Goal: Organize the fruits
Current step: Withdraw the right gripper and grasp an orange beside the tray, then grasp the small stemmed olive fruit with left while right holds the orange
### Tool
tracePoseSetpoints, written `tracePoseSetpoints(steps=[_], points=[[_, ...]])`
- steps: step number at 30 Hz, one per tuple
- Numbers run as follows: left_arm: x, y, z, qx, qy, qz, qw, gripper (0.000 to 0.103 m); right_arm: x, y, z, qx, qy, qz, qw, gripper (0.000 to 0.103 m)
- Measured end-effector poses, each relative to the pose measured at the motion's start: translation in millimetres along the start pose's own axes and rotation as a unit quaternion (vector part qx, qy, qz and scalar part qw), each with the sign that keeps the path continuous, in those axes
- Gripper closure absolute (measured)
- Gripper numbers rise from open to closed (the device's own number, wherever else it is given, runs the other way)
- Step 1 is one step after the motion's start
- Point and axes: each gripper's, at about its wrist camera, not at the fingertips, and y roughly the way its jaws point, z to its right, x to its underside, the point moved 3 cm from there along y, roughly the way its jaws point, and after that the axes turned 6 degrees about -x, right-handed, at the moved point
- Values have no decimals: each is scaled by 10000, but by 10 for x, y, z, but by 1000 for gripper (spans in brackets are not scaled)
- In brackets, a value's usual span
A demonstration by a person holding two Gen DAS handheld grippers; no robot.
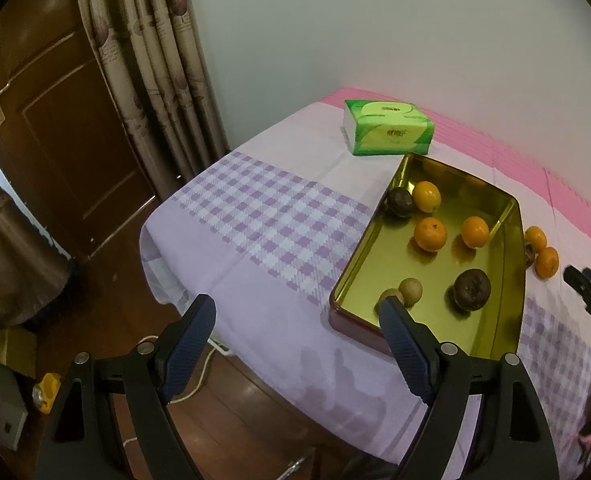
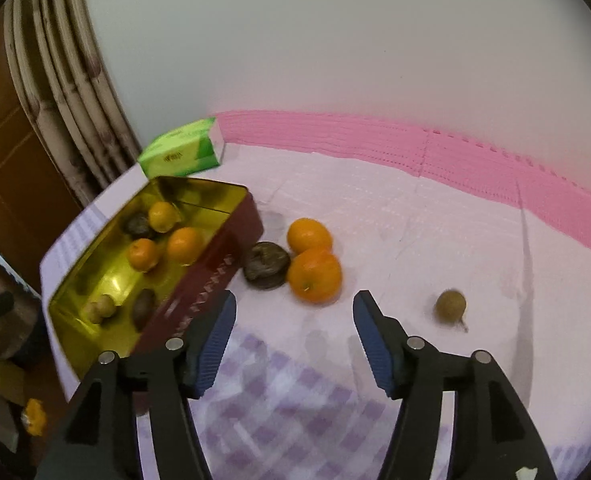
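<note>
**Both grippers open, nothing held**

Right now the left gripper (image 1: 295, 312) has its fingers (image 1: 189, 336) spread wide, with nothing between them. One fingertip sits in front of the near corner of the gold tin (image 1: 511, 248) — whether it touches is hard to tell. The right gripper (image 2: 293, 312) is partly spread and empty too, over the purple cloth (image 2: 295, 400). Inside the tin lie oranges and dark fruits. Outside it, two oranges (image 2: 314, 276) touch a dark fruit (image 2: 265, 266) — a small brown fruit (image 2: 450, 306) lies apart.
</note>
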Motion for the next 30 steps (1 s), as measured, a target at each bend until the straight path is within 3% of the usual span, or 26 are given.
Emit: tracePoseSetpoints(steps=[10, 11, 13, 14, 20, 25, 30], points=[[1, 92, 74, -71, 158, -93, 9998, 19, -170, 541, 161, 62, -5, -304, 9995, 41], [1, 101, 78, -76, 161, -105, 9998, 19, -175, 595, 168, 83, -43, -395, 9992, 44], [-1, 115, 86, -88, 176, -123, 9997, 19, -189, 602, 190, -100, 39, -439, 9990, 65], [0, 112, 90, -99, 193, -114, 9997, 19, -186, 571, 176, -18, -46, -446, 9990, 65], [19, 41, 140, -108, 308, 24, 9995, 19, 66, -116, 336, 111, -45, -63, 9999, 66], [45, -101, 250, 4, 561, 279, 9980, 19, 460, -719, 1020, 795, 353, 52, 9962, 66], [93, -378, 502, 344, 1101, 802, 9901, 19, 793, -993, 1753, 1390, 1003, 51, 9852, 66]])
